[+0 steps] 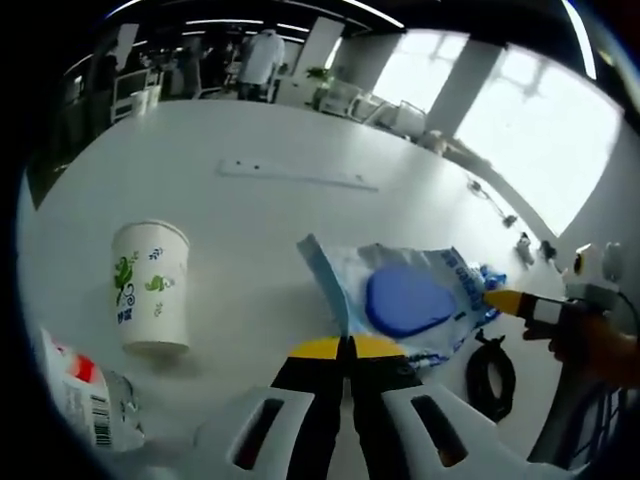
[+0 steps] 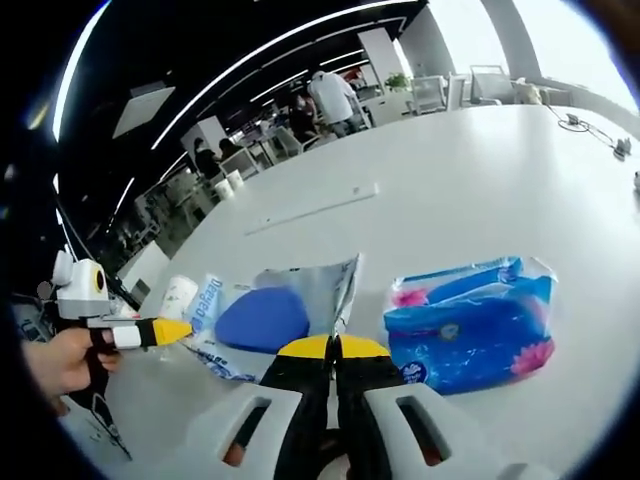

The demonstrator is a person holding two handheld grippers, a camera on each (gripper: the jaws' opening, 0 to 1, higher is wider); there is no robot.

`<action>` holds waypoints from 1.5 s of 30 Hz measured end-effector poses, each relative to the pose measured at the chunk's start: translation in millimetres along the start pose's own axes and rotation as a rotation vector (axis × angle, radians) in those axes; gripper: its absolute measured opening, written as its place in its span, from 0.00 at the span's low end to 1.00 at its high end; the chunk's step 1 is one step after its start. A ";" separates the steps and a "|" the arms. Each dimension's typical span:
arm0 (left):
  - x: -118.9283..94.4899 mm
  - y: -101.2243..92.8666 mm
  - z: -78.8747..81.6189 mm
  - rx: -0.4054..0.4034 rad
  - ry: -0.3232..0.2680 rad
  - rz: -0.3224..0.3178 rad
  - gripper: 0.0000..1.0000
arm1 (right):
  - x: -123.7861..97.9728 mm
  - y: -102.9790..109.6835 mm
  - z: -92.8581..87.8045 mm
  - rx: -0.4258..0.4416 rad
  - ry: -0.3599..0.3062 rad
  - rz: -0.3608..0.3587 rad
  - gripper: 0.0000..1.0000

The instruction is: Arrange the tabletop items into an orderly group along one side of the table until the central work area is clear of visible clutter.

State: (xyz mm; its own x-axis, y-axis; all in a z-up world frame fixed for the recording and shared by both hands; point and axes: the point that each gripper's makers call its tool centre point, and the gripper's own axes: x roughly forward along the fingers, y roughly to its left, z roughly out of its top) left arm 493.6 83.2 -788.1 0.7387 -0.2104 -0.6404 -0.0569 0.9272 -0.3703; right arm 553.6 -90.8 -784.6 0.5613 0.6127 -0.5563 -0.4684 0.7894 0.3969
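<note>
Clutter sits spread across the white desk (image 1: 300,140) rather than grouped along an edge, so the tidying looks barely begun. In the left gripper view, the left gripper (image 1: 347,348) has its yellow-tipped jaws pressed together with no gap, their tips at the near edge of a crinkled clear plastic bag with blue print holding a flat blue oval pad (image 1: 405,300); it may be pinching that edge, though the contact itself is hidden, so I judge it only closed. To its left stands a white paper cup with green figures (image 1: 150,285), upright and well apart from the bag, and nearer still a clear plastic bottle with a red and white label (image 1: 85,395) lies on its side. To the right of the jaws lies a coiled black cable (image 1: 491,375), just beside the bag. In the right gripper view, the right gripper (image 2: 333,347) is likewise shut tight, tips against the same bag's folded corner (image 2: 300,295), with a blue plastic pack of tissues with pink flowers (image 2: 470,330) just to its right, apart from the jaws. Both grippers meet the bag from opposite sides, probably to drag or lift it together toward one side, since thin film would slump if held at one point.
</note>
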 end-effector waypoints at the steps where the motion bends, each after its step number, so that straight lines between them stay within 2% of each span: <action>1: 0.9 1.0 -0.3 -0.001 0.001 0.001 0.00 | 0.8 0.0 -0.9 0.001 0.003 0.001 0.00; 22: 9.3 3.4 -12.1 -0.030 0.026 0.023 0.00 | 8.2 -11.2 -16.0 0.021 0.043 -0.017 0.00; 45: 13.9 5.3 -22.9 -0.035 0.045 0.047 0.00 | 11.9 -19.0 -21.1 0.024 0.071 -0.039 0.00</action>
State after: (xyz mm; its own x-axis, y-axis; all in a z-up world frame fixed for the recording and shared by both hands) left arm 488.2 78.0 -814.4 0.7039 -0.1816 -0.6867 -0.1146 0.9251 -0.3621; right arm 554.9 -99.3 -814.2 0.5284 0.5777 -0.6221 -0.4302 0.8139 0.3905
